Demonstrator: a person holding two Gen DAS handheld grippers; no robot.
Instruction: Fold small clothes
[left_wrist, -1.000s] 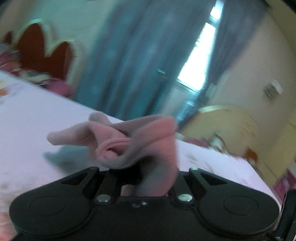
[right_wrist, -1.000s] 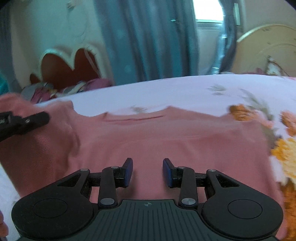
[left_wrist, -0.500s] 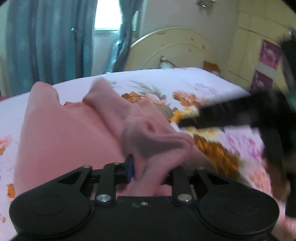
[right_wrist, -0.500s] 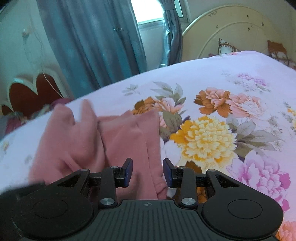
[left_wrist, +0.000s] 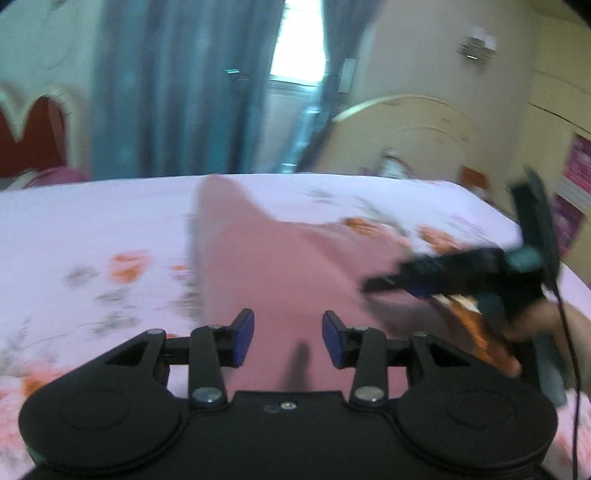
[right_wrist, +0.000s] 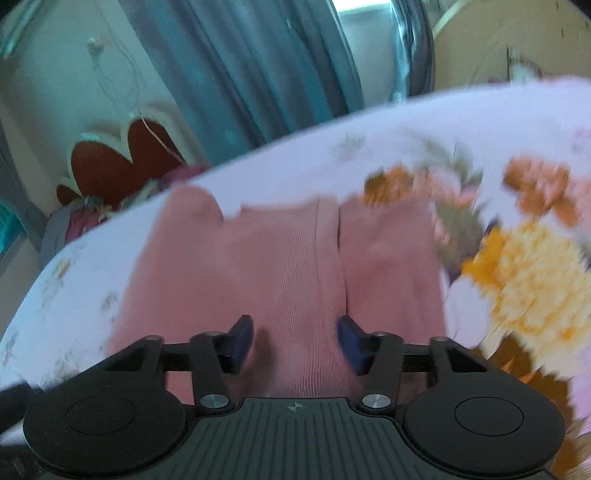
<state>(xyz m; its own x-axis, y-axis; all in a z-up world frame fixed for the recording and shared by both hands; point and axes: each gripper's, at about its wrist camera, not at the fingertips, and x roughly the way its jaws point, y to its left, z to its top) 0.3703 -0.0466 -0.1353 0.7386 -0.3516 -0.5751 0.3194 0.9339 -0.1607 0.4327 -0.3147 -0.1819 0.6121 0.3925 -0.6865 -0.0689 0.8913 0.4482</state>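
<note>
A small pink knit garment (left_wrist: 280, 266) lies flat on the floral bedsheet (left_wrist: 92, 229). My left gripper (left_wrist: 288, 341) hovers over its near edge, jaws opening, nothing pinched between the blue pads. In the right wrist view the same pink garment (right_wrist: 280, 266) shows a folded-over flap with a seam down the middle. My right gripper (right_wrist: 295, 343) is above that fold, jaws opening, cloth below them but not squeezed. The right gripper (left_wrist: 454, 269), held by a hand (left_wrist: 546, 325), appears blurred at the right of the left wrist view.
Blue curtains (left_wrist: 177, 92) and a bright window (left_wrist: 299, 40) stand behind the bed. A cream headboard (left_wrist: 413, 136) is at the back right and a red heart-shaped chair back (right_wrist: 122, 158) at the left. The sheet extends around the garment.
My left gripper has let go of the bunched pink cloth it held and its jaws have parted. The garment now lies flat. The right jaws have widened and shifted back over the fold.
</note>
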